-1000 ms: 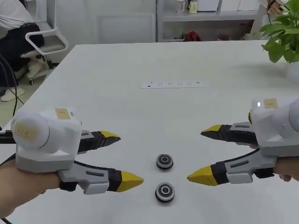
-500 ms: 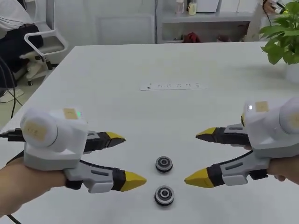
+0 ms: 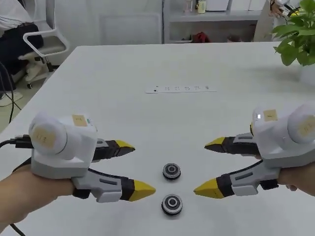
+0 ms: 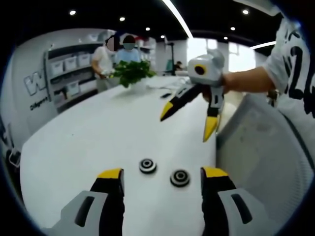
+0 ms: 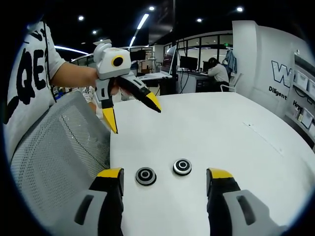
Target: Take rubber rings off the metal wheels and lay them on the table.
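Flanking the ring-clad metal wheels (image 3: pixel 171 170) near the worktop's (image 3: pixel 147 113) front edge, the left hand-held gripper (image 3: pixel 139 167) and right hand-held gripper (image 3: pixel 204 166) are held open in approach; next, one wheel should be clamped and its rubber ring (image 3: pixel 164 204) peeled.

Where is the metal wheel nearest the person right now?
In the head view, the nearer wheel lies low centre on the table, between the left gripper and right gripper, the second wheel just beyond it.

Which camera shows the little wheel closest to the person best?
The right gripper view. There the near wheel is close and sharp, with its dark outer ring and its lighter middle easy to tell apart. The head view shows it from above, a bit blurry. The left gripper view shows it dimmer and softer.
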The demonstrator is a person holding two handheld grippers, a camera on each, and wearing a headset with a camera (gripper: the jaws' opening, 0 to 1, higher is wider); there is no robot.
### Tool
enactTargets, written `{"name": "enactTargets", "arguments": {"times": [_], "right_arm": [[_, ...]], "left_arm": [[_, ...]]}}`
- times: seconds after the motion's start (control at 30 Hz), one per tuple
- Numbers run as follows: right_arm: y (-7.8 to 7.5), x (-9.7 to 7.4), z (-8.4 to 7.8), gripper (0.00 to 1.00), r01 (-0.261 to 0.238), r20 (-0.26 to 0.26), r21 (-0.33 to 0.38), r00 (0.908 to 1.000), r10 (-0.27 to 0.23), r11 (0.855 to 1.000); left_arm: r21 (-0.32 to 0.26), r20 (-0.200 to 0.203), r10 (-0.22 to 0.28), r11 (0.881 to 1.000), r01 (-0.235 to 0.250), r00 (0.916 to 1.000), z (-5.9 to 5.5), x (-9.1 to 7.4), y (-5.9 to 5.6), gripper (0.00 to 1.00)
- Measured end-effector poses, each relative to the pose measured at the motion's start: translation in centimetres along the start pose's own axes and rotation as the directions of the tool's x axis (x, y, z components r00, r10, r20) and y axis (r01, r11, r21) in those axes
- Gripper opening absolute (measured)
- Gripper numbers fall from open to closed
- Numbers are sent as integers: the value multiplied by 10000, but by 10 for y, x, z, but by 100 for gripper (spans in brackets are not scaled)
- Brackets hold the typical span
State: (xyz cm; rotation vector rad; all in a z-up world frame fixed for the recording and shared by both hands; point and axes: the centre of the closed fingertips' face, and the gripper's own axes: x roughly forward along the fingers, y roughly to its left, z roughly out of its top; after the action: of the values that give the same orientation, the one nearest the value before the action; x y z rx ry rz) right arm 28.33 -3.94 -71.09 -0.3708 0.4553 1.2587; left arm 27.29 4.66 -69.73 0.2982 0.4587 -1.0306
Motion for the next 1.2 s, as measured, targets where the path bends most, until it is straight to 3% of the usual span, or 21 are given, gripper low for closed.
{"name": "enactTargets", "arguments": {"times": [0.37, 1.2], "right_arm": [[-3, 10, -9, 62, -199, -151, -86, 9997, 198, 9998], [9, 29, -25, 56, -867, -608, -393, 9946, 842, 9955]], "left_arm": [[119, -176, -203, 9997, 205, 9996, -3, 9, 0, 62], [316, -422, -681, 9971, 695, 9968, -7, 31, -5, 57]]}}
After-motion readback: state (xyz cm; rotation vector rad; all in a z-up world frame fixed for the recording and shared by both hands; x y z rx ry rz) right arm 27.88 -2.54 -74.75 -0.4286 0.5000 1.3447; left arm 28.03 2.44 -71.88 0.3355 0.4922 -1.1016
